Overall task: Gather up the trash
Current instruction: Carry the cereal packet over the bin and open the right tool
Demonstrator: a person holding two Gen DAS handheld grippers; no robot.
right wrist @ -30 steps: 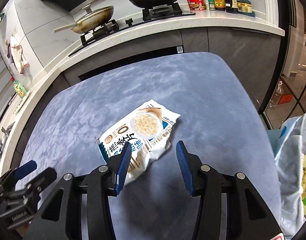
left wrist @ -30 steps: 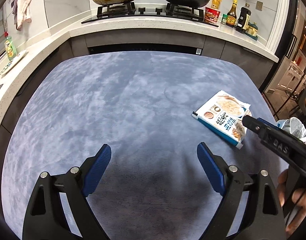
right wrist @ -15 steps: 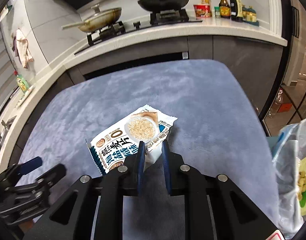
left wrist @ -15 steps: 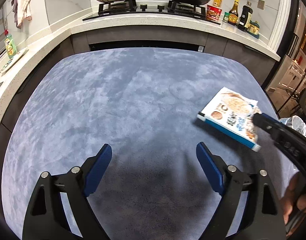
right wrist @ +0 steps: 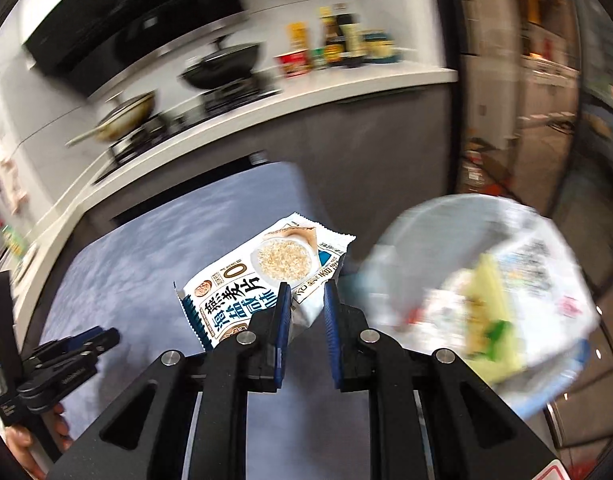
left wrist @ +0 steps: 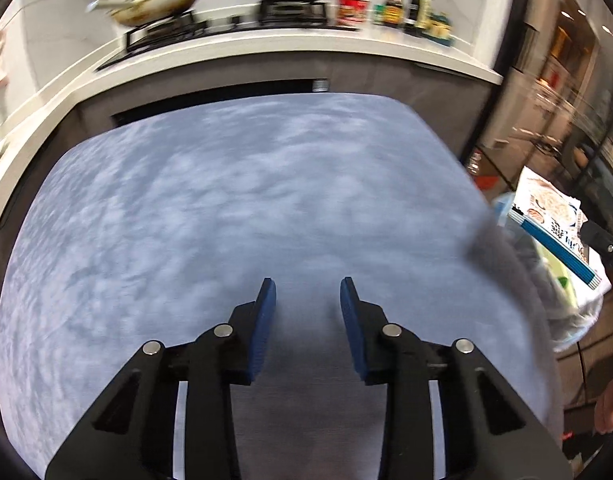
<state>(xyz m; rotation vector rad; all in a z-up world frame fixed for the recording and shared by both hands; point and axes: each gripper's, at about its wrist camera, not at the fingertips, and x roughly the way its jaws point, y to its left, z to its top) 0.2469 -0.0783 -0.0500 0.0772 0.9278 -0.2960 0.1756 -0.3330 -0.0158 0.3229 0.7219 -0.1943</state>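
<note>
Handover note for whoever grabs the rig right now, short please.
Right gripper: shut on the oat packet, pinching its near corner; packet is lifted off the blue table.
Left gripper: jaws closing, nothing between them, over bare tabletop.
Trash bag: open, just off the table's right edge, other wrappers already inside.
Done: packet picked up. No other trash visible on the table.
Left: carry the packet over the bag mouth and release.

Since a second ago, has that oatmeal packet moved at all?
Yes. The oatmeal packet, pinched in the right gripper, has left the blue table and swung right, toward the trash bag.
</note>
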